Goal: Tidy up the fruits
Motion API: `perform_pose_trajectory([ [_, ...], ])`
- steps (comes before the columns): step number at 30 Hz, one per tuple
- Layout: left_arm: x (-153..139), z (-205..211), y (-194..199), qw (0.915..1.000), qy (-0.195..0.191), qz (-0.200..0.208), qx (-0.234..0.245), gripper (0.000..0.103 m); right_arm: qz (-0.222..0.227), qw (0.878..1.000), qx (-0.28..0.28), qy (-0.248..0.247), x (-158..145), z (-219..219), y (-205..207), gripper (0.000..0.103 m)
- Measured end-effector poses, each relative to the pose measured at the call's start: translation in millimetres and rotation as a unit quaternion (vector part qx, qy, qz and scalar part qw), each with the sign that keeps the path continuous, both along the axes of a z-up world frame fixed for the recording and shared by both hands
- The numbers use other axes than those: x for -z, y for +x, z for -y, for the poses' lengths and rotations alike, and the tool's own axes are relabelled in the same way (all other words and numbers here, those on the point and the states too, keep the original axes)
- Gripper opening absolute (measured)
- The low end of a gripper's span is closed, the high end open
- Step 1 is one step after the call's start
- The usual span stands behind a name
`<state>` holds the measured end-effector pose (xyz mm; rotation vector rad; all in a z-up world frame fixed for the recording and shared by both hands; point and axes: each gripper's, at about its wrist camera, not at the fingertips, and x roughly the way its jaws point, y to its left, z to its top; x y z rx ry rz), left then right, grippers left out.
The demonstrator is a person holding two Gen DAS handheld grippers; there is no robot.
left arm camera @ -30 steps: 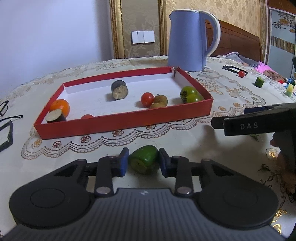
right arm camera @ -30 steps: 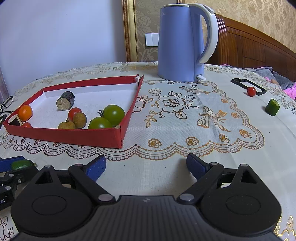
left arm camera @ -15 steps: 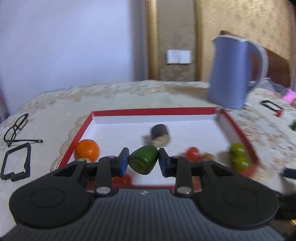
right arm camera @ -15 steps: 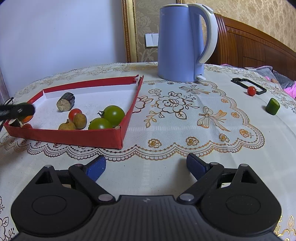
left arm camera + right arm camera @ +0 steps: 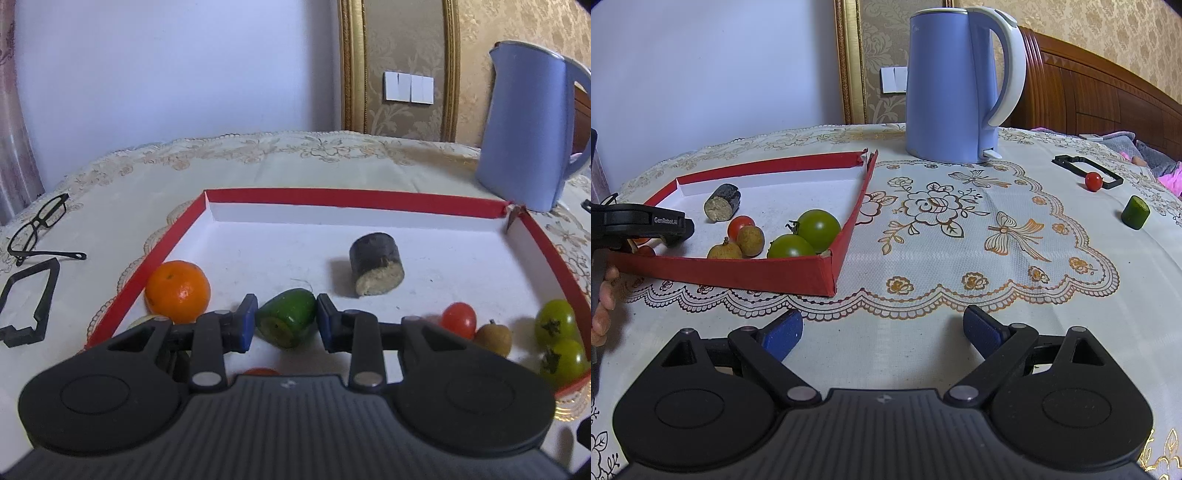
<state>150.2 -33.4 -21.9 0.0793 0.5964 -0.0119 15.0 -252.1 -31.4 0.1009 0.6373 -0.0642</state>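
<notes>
— So, what does the left gripper point(image 5: 286, 322) have?

— Its blue pads are closed on a green cut fruit piece point(image 5: 287, 322), cut face toward the camera, held over the near part of the red tray point(image 5: 354, 198).

— And around it?

— Just left sits an orange point(image 5: 177, 290). Beyond, toward the far side, lies a dark cut chunk point(image 5: 376, 262) with a pale face. To the right are a red cherry tomato point(image 5: 458, 319), a brown longan point(image 5: 493, 338) and two green tomatoes point(image 5: 557, 341) in the near right corner. A red fruit peeks out just under the gripper; I cannot tell what it is.

— The right gripper point(image 5: 882, 331)?

— Spread wide and holding nothing, low over the lace cloth on the table point(image 5: 997, 288), to the right of the tray.

— Anything farther out?

— A blue kettle point(image 5: 955, 83) stands past the tray's far right corner. Far right on the table are a small red tomato point(image 5: 1093, 181) touching a black frame point(image 5: 1086, 170), and a green cut piece point(image 5: 1135, 212). Left of the tray lie black glasses point(image 5: 38, 225).
</notes>
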Motion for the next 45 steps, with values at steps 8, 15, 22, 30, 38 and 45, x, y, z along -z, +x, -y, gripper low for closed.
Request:
perform_pose_trajectory([
  [8, 1.9, -0.3, -0.9, 1.0, -0.002, 0.007, -0.004, 0.034, 0.0, 1.0, 0.0, 0.0, 0.1, 0.1, 0.1, 0.094],
  [15, 1.9, -0.2, -4.5, 1.0, 0.003, 0.001, 0.001, 0.07, 0.0, 1.0, 0.0, 0.0, 0.2, -0.2, 0.2, 0.094],
  [22, -9.0, -8.6, -33.2, 0.9998, 0.0, 0.009, 0.015, 0.09, 0.0, 1.0, 0.0, 0.0, 0.1, 0.3, 0.0, 0.094],
  [30, -26.1, -21.5, -82.6, 0.9996, -0.005, 0.024, 0.014, 0.099, 0.0, 0.999, 0.024, -0.021, -0.8, -10.3, -2.6, 0.095],
  [38, -41.5, -33.1, -121.5, 0.9987, -0.027, 0.036, 0.023, 0.103, 0.022, 1.0, -0.01, -0.003, -14.1, -42.8, -14.5, 0.095],
  [45, -49.1, -29.9, -144.9, 0.998, -0.012, 0.055, 0.03, 0.103, 0.045, 0.999, -0.006, -0.028, -30.4, -62.3, -19.2, 0.095],
])
